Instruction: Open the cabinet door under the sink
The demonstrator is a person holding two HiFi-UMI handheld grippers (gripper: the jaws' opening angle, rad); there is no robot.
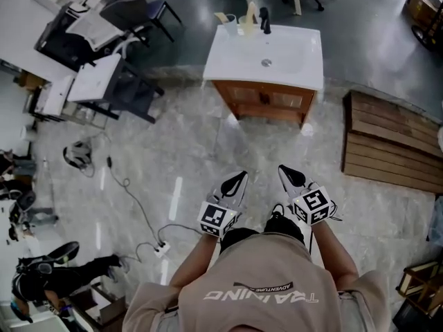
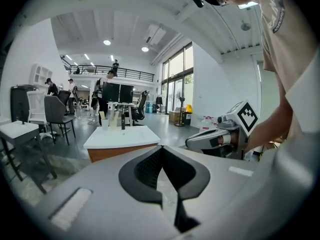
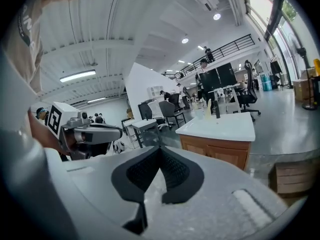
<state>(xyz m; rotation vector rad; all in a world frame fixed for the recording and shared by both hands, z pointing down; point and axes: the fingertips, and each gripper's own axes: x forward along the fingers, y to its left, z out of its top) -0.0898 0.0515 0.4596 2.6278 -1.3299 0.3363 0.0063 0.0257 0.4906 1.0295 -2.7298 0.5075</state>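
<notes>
A: Two tools, left gripper point(image 1: 240, 178) and right gripper point(image 1: 283, 171): how were their jaws?
B: Pressed together, nothing between.
A: And the cabinet door point(image 1: 247, 94)?
B: Closed under the sink point(image 1: 294, 47), well ahead of both.

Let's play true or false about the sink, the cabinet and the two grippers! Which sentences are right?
1. The cabinet doors under the sink are closed. True.
2. The left gripper is holding a door. False: it is shut on nothing, well short of the doors.
3. A black tap stands at the back of the sink. True.
4. The right gripper is wide open. False: it is shut and empty.
5. The wooden platform lies left of the sink. False: in the head view it lies to the sink's right.
</notes>
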